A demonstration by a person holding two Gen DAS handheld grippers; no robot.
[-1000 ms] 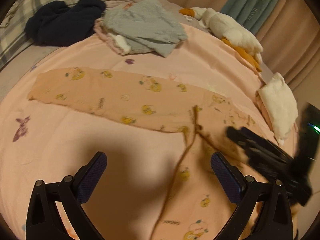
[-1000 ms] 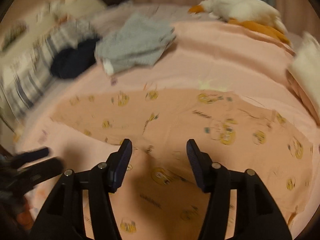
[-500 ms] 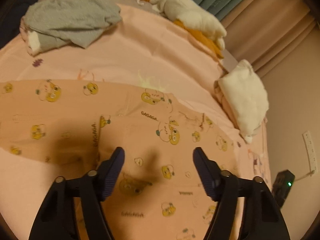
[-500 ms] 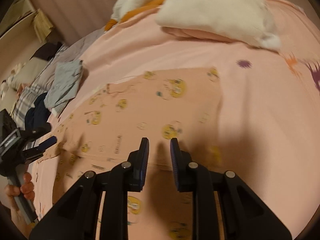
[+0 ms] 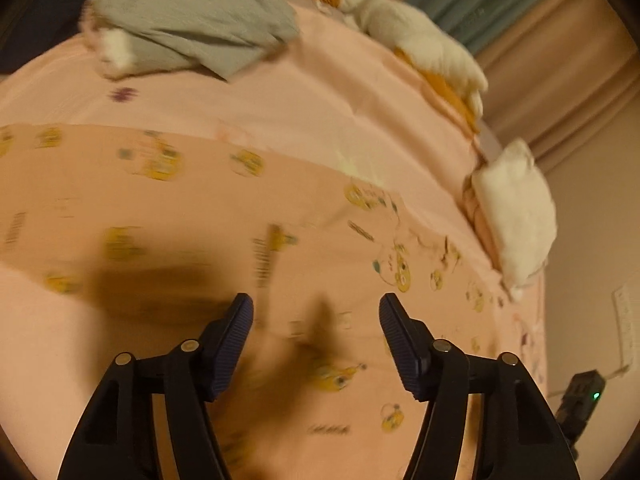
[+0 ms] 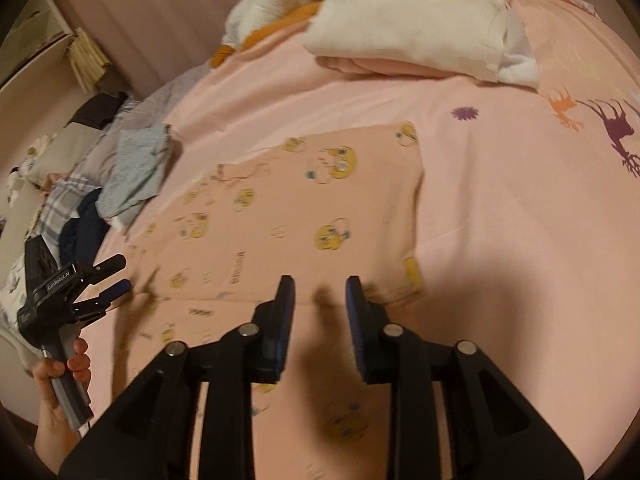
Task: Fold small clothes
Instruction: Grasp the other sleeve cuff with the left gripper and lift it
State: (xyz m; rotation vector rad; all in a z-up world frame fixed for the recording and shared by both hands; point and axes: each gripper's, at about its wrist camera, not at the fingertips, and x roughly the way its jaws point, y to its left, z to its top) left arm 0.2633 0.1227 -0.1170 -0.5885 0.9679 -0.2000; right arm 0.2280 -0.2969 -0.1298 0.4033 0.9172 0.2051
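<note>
Our left gripper [image 5: 316, 312] hovers half-open over the peach cartoon-print garment [image 5: 192, 208] spread on the bed [image 5: 360, 92], nothing between its fingers [image 5: 236, 340]. Our right gripper [image 6: 320, 292] is opening, empty, above the garment's near edge.

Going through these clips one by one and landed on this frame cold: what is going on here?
A person is folding laundry on a bed with a handheld claw in each hand. A peach garment with yellow cartoon prints lies spread flat on the pink cover. The right claw hovers at its near edge, jaws opening, nothing between them. The left claw is open over the same garment and grips nothing. A grey garment and a folded white stack lie aside.
</note>
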